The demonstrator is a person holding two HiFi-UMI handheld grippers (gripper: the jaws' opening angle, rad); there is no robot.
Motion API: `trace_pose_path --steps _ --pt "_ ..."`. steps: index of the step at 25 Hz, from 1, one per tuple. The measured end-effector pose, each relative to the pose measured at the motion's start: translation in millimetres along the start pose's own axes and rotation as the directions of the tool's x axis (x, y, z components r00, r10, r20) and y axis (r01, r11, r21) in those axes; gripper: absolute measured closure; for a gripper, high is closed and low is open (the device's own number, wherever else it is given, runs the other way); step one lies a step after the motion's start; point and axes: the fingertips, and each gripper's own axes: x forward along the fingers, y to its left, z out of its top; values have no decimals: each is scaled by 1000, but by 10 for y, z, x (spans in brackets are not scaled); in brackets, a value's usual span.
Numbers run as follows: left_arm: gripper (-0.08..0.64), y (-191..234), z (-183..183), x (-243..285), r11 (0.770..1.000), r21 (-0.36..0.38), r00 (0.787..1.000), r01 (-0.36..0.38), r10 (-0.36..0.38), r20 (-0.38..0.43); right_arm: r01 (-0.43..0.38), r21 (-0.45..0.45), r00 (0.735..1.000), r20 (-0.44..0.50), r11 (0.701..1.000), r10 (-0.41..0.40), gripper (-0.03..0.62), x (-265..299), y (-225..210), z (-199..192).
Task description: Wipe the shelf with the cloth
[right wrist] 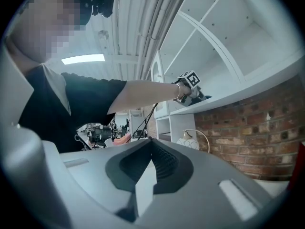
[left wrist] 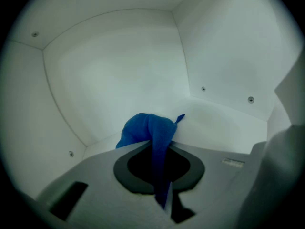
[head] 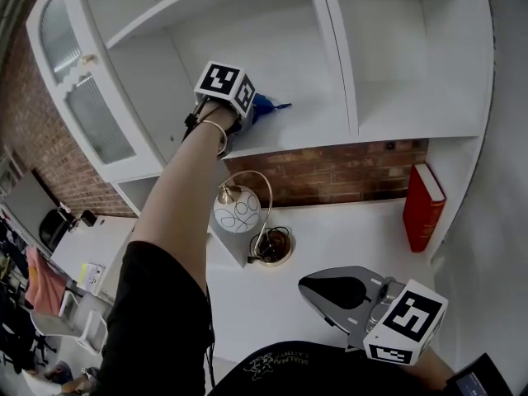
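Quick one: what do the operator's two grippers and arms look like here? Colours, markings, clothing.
The left gripper and right gripper both have light grey moulded tongs around a darker grey recess. Each carries a white cube with black square markers. The right tongs' inner faces are ribbed. The person wears a black short-sleeved top and a thin bangle on the left wrist.

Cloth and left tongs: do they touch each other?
Touching. The left gripper view shows the cloth clamped between the left tongs, with its bunch sticking out in front.
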Motion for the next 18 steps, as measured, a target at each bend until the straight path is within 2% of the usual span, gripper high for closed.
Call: trace_pose_path --steps 6,9,13,16,18 --pt "541 -706 318 104 984 126 992 124 -125 2 65 -11 998 3 998 -65 583 -186 -24 5" --pt "541 -1043 465 147 971 128 978 201 -205 21 100 -5 995 4 995 -100 583 -274 -42 11" --pt "541 -1318 594 161 958 117 964 262 -266 19 134 0 991 9 991 -134 583 -383 -71 25" --pt "541 -1482 631 130 936 108 940 334 -339 33 146 10 989 10 989 -146 583 -453 -76 5" --pt "541 -1583 656 82 914 133 917 383 -394 65 151 13 988 10 988 -151 583 -481 -58 -1"
